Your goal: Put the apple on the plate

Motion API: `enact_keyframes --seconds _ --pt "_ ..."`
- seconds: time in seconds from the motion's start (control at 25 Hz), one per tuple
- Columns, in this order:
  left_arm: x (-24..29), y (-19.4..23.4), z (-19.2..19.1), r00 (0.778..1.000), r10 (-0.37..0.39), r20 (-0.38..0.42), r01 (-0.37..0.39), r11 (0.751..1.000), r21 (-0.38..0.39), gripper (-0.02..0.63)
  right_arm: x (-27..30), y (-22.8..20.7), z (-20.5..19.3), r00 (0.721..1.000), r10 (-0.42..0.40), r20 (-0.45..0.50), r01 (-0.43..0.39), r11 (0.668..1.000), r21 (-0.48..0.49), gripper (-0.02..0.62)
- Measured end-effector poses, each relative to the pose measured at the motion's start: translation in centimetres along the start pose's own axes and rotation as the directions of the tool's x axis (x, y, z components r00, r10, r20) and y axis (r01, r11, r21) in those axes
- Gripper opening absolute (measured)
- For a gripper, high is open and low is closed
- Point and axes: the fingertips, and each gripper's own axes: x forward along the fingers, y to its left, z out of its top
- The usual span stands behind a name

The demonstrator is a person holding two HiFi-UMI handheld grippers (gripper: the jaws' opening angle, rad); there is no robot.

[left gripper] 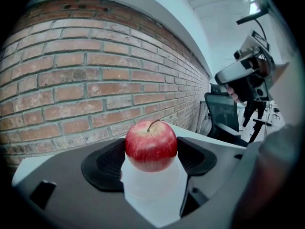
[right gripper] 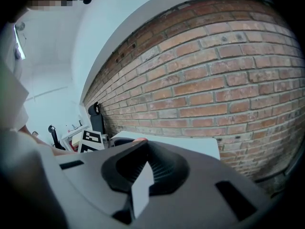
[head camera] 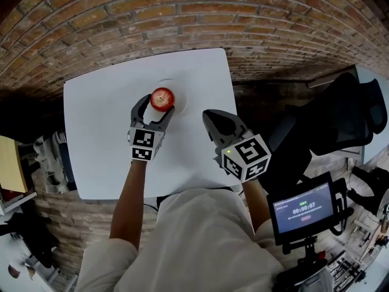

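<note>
A red apple (head camera: 162, 98) sits over a white plate (head camera: 180, 96) toward the far side of the white table (head camera: 97, 139). My left gripper (head camera: 158, 106) reaches in from the near side, and its two black jaws hold the apple between them. In the left gripper view the apple (left gripper: 151, 145) fills the gap between the pads (left gripper: 102, 163), with the plate (left gripper: 152, 187) just beneath it. My right gripper (head camera: 208, 115) hovers to the right of the plate, shut and holding nothing. In the right gripper view, that gripper (right gripper: 144, 152) shows only a thin white sliver between its jaws.
A brick wall (head camera: 182, 17) runs behind the table. A black office chair (head camera: 340, 120) stands at the right, and a small screen on a stand (head camera: 302, 208) is at the near right. Cluttered shelving (head camera: 24, 175) lies to the left of the table.
</note>
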Motion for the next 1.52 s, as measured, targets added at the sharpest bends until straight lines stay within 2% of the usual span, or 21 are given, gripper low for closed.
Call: enact_keyframes --seconds 0.56,1.12,1.52 --pt "3.4 1.0 -3.8 0.997 0.009 -0.076 -0.012 0.999 -0.04 0.35 1.2 -1.8 -1.0 0.999 -0.021 -0.033 0.023 0.999 0.043 0.004" --pt "4.6 1.2 -4.9 0.994 0.05 -0.099 -0.05 0.999 -0.003 0.35 0.9 -2.2 -1.9 0.998 -0.034 -0.051 0.037 0.998 0.054 0.005" --pt "5.3 1.3 -5.8 0.994 0.048 -0.098 -0.05 0.999 -0.019 0.35 1.0 -2.3 -2.1 0.998 -0.036 -0.06 0.039 0.998 0.046 0.005"
